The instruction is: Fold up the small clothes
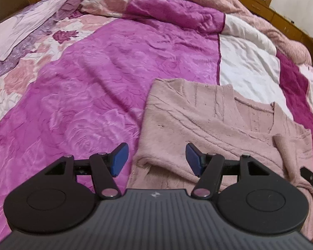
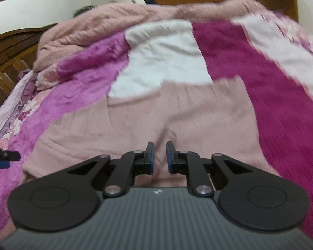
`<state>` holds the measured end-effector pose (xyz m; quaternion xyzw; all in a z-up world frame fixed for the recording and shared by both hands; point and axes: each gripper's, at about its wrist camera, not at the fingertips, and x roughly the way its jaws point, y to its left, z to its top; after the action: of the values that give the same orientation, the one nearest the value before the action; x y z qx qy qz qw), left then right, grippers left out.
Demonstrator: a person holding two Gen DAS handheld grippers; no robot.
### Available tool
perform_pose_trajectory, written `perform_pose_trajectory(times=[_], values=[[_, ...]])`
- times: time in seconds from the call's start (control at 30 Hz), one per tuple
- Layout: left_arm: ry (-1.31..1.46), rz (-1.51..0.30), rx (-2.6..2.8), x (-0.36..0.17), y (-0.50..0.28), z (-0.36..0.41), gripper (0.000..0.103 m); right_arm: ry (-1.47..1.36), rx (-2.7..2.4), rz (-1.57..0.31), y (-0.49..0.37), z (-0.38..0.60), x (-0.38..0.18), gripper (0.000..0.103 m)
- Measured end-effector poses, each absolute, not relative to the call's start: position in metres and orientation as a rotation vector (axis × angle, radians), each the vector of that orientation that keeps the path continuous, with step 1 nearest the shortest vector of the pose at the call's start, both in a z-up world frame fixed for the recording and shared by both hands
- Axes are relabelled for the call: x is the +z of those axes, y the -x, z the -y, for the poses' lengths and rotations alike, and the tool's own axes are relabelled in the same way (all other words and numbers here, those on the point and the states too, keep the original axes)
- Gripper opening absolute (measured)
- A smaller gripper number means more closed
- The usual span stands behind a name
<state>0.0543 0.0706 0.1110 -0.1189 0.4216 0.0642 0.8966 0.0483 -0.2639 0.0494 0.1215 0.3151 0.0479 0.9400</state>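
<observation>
Hovering over pink sweater (image 1: 198, 120): left gripper (image 1: 156, 159) agape, right gripper (image 2: 160, 157) near-closed, both empty.

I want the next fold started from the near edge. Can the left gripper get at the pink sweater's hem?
Probably yes: the left gripper is open just above the pink sweater, nothing lying between.

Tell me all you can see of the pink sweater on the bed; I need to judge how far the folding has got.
The pink sweater is a fuzzy, plush-looking knit with faint raised lines and a V-shaped neckline toward the far right. It lies flat on the magenta and white bedspread, its left side folded in to a straight edge, with a sleeve or fold lying across the near part. The left tool hangs open over its near left corner; whether it touches is unclear. Nothing grips it.
</observation>
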Motion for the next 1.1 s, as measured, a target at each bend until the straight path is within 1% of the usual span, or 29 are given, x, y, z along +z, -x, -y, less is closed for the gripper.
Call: perform_pose_trajectory(times=[0.13, 0.17, 0.2, 0.23, 0.27, 0.33, 0.47, 0.5, 0.53, 0.57, 0.6, 0.7, 0.8, 0.9, 1.0, 1.1], values=[[0.248, -0.893, 0.117, 0.104, -0.064, -0.065, 0.068, -0.246, 0.079, -0.682, -0.045, 0.271, 0.052, 0.017], [0.249, -0.896, 0.114, 0.102, -0.066, -0.064, 0.068, -0.244, 0.083, -0.685, -0.046, 0.273, 0.055, 0.021], [0.246, -0.899, 0.115, 0.101, -0.069, -0.063, 0.068, -0.241, 0.085, -0.687, -0.049, 0.273, 0.057, 0.039], [0.244, -0.903, 0.119, 0.099, -0.07, -0.061, 0.068, -0.238, 0.09, -0.681, -0.052, 0.273, 0.061, 0.049], [0.243, -0.907, 0.122, 0.097, -0.071, -0.06, 0.068, -0.23, 0.098, -0.667, -0.056, 0.272, 0.063, 0.062], [0.245, -0.915, 0.126, 0.093, -0.071, -0.058, 0.068, -0.207, 0.121, -0.644, -0.063, 0.269, 0.067, 0.063], [0.223, -0.914, 0.136, 0.091, -0.072, -0.054, 0.068, -0.187, 0.151, -0.684, -0.095, 0.258, 0.063, 0.062], [0.219, -0.914, 0.136, 0.091, -0.071, -0.054, 0.068, -0.18, 0.154, -0.7, -0.102, 0.255, 0.06, 0.061], [0.217, -0.913, 0.136, 0.091, -0.071, -0.053, 0.068, -0.172, 0.15, -0.712, -0.107, 0.251, 0.057, 0.057], [0.215, -0.912, 0.135, 0.091, -0.071, -0.053, 0.068, -0.158, 0.147, -0.719, -0.111, 0.248, 0.054, 0.033], [0.214, -0.912, 0.133, 0.092, -0.071, -0.053, 0.068, -0.147, 0.143, -0.721, -0.113, 0.245, 0.053, 0.013], [0.211, -0.911, 0.128, 0.093, -0.071, -0.053, 0.068, -0.17, 0.133, -0.686, -0.105, 0.248, 0.06, 0.013], [0.216, -0.911, 0.13, 0.091, -0.072, -0.055, 0.068, -0.102, 0.07, -0.607, -0.082, 0.252, 0.075, 0.013], [0.219, -0.91, 0.136, 0.091, -0.073, -0.055, 0.068, -0.111, 0.011, -0.582, -0.059, 0.27, 0.084, 0.013], [0.21, -0.909, 0.138, 0.09, -0.074, -0.053, 0.068, -0.145, -0.016, -0.617, -0.04, 0.29, 0.081, 0.013], [0.196, -0.91, 0.138, 0.09, -0.074, -0.05, 0.068, -0.182, 0.012, -0.714, -0.026, 0.303, 0.068, 0.015]])
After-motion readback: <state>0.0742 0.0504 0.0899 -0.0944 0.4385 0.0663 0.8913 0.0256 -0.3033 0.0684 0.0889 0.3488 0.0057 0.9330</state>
